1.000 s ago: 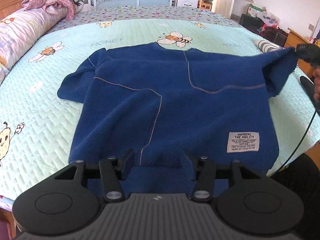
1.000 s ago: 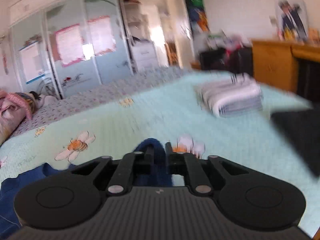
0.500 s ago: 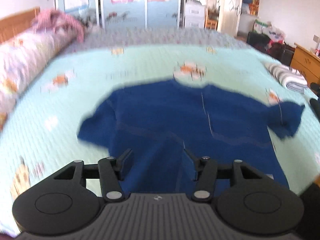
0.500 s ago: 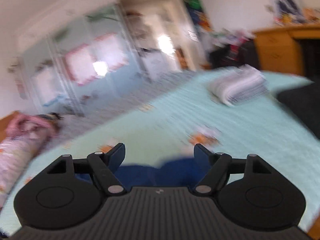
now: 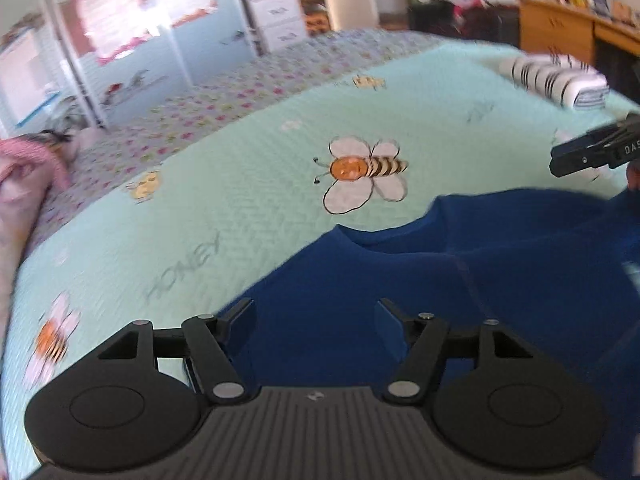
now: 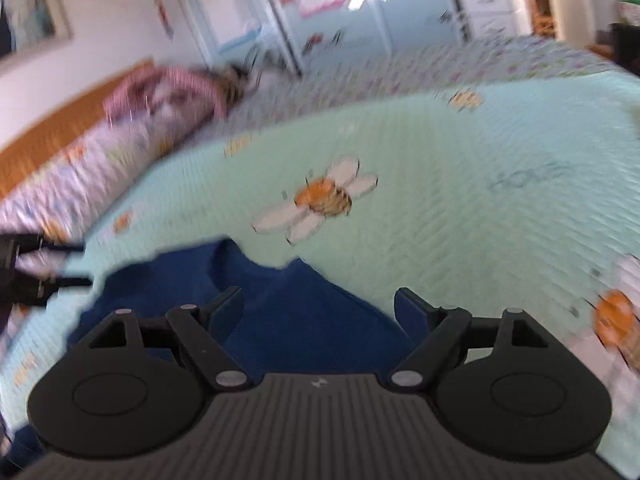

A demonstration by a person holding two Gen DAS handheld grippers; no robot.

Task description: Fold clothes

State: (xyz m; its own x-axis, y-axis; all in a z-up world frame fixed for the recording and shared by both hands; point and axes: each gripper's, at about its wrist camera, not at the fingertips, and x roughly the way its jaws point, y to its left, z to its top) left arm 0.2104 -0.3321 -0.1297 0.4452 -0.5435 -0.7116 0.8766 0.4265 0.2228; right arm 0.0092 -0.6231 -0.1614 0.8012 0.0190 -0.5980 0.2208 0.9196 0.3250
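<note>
A dark blue sweater (image 5: 460, 280) lies spread on the mint bee-print bedspread (image 5: 248, 200). My left gripper (image 5: 314, 316) hovers over the sweater's upper edge near the neckline. Its jaws are opening, with cloth below them and nothing pinched. In the left wrist view my right gripper (image 5: 588, 156) shows at the right edge, above the sweater's far side. In the right wrist view the right gripper (image 6: 320, 306) hangs over a bunched part of the sweater (image 6: 280, 304). Its jaws are also opening, and the pads are clear of the cloth. The left gripper (image 6: 48, 268) is a dark blur at that view's left edge.
A folded striped pile (image 5: 556, 80) lies on the bed's far right. Pink bedding (image 5: 24, 168) and a wooden headboard (image 6: 52, 136) are on the left. A wooden desk (image 5: 560, 28) and wardrobe doors (image 5: 132, 20) stand beyond the bed.
The left gripper left the sweater's hem and swept up toward the neckline, rolling as it went. The right gripper let go of the blue sleeve, opened wide and swung left, dipping over the sweater.
</note>
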